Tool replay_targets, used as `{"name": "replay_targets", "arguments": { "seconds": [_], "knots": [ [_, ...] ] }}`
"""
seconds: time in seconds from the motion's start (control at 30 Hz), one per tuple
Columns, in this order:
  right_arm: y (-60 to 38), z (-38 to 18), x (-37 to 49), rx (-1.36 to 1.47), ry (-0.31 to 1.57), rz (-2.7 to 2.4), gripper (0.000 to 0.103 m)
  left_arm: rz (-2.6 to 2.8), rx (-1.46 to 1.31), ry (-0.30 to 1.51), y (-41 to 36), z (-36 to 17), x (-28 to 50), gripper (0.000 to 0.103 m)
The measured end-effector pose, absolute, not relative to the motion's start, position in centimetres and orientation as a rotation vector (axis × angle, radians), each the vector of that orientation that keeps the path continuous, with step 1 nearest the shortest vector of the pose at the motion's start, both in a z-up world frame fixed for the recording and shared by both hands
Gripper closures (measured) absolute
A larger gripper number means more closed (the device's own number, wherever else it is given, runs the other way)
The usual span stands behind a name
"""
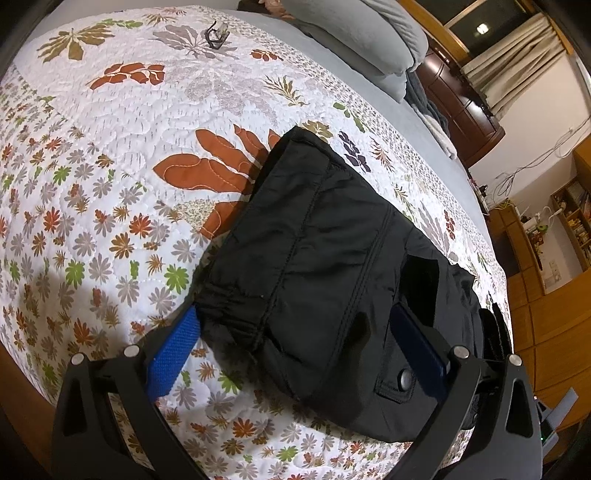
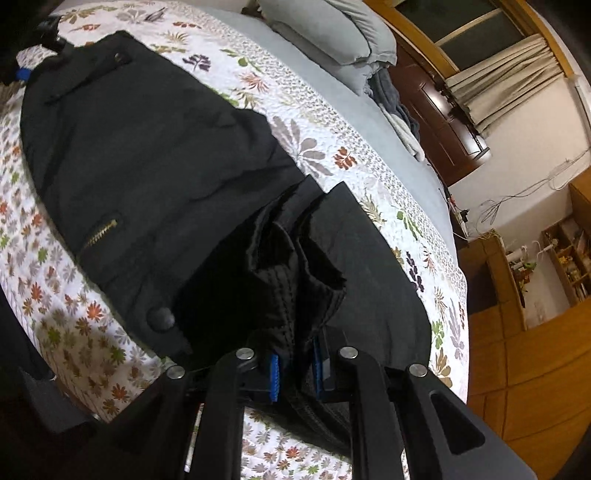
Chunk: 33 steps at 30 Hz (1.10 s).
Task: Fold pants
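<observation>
Left wrist view shows the black pants (image 1: 314, 266) lying folded on a quilt (image 1: 110, 166) printed with leaves and flowers, which covers a bed. The left gripper (image 1: 295, 343) has its jaws wide apart, one blue pad (image 1: 171, 354) resting on the quilt just beside the gathered cuff, the other darker pad (image 1: 417, 339) lying over the cloth near a snap button (image 1: 405, 377); the pants sit between the fingers but the pads do not press on them. A small dark object (image 1: 217, 34) lies far up the quilt, too small to tell what it is. Grey pillows (image 1: 369, 37) are stacked at the head of the bed. In the right wrist view, the right gripper (image 2: 297, 371) is clamped on a bunched fold of the pants (image 2: 147, 147), its two blue pads (image 2: 274, 376) close together with black cloth pinched between them. A brass zipper (image 2: 100, 230) and a round button (image 2: 160, 317) show on the cloth spread over the quilt (image 2: 55, 314). Curtains (image 2: 506, 74) and wooden shelves (image 2: 565, 258) stand beyond the bed.
</observation>
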State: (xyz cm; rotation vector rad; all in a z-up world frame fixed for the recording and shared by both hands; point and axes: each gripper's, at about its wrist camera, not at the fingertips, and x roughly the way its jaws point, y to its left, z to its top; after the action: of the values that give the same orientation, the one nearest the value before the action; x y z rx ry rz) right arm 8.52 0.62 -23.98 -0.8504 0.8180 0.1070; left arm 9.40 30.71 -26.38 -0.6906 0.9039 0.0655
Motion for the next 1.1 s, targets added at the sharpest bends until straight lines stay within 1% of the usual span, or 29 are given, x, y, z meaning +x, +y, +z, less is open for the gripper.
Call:
{"name": "replay_targets", "arguments": {
  "seconds": [0.3,0.73,1.1],
  "knots": [
    [0.9,-26.0,8.8,-0.836,0.863,0.126,0.088,0.066,-0.689,0.908,30.6,-26.4,9.5,0.003],
    [0.8,-25.4,9.7,-0.769,0.93,0.128,0.087,0.078,-0.685,0.925,30.0,-26.4,9.8,0.003],
    [0.6,-24.5,10.7,-0.752,0.951,0.174,0.087,0.083,-0.661,0.948,29.8,-26.5,10.8,0.003]
  ]
}}
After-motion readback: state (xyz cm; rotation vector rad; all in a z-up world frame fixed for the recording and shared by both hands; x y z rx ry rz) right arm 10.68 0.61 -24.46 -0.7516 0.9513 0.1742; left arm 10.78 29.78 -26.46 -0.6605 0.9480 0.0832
